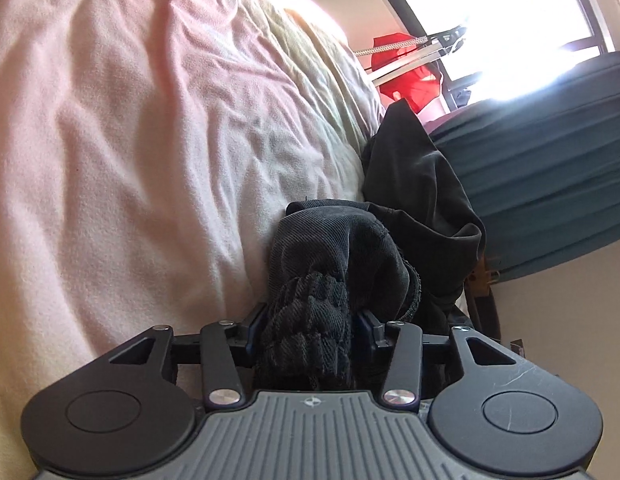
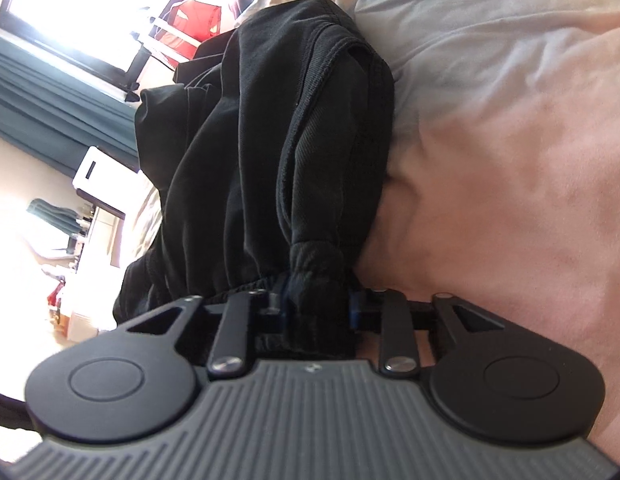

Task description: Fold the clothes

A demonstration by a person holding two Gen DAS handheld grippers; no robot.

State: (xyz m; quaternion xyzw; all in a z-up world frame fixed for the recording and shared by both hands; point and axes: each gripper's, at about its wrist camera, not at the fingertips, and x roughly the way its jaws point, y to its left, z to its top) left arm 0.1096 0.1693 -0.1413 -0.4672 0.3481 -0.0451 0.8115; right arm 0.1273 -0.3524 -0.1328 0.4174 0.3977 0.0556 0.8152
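Note:
A black garment (image 1: 413, 216) hangs in front of a bed covered with a pale pink sheet (image 1: 130, 140). My left gripper (image 1: 310, 320) is shut on a bunched, ribbed part of the garment, which fills the gap between the jaws. In the right wrist view the same black garment (image 2: 270, 140) stretches away from my right gripper (image 2: 315, 304), which is shut on its gathered elastic edge. The fingertips of both grippers are hidden by the cloth.
The pink sheet (image 2: 509, 160) fills the right side of the right wrist view. Teal curtains (image 1: 541, 184) hang beside a bright window (image 1: 509, 8). A red cloth (image 1: 405, 72) hangs on a drying rack. A white box (image 2: 96, 170) and clutter stand at the left.

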